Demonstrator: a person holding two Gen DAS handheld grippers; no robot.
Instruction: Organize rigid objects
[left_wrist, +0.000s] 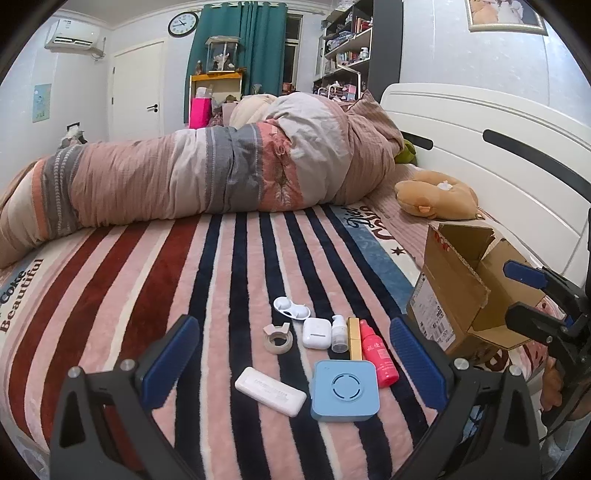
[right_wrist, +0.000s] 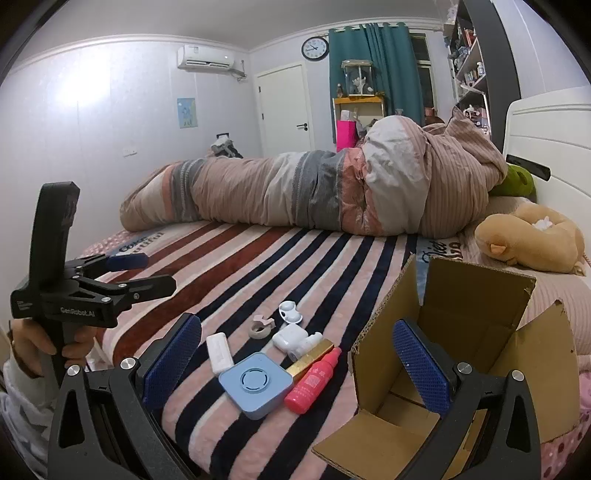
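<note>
Fingers (left_wrist: 415, 365) of the left gripper (left_wrist: 291, 369) stand wide apart and hold nothing, and between them, straight ahead and low on the striped bed (left_wrist: 129, 280), lies the whole cluster of small things. Nearest is the blue square device (left_wrist: 345, 390), lying flat just inside the right-hand pad, with the white oblong case (left_wrist: 270, 390) just beside it on the left, its long axis slanting from near-right to far-left. Behind them stand or lie the red bottle (left_wrist: 378, 354), the gold stick (left_wrist: 355, 338), the small clear pump bottle (left_wrist: 339, 332), the white earbud case (left_wrist: 316, 333), the tape roll (left_wrist: 278, 339) and an open white lens case (left_wrist: 291, 308).

Right gripper (right_wrist: 297, 365) is also spread open and empty, but it faces across the gap: the cluster sits off its left pad, while its right finger overlaps the mouth of the cardboard box (right_wrist: 476, 306) (flaps up, inside bare as far as shows).

My reading: the left hand is the nearer one for a pick, the blue device the likeliest first target, and the box lies to that hand's right.
</note>
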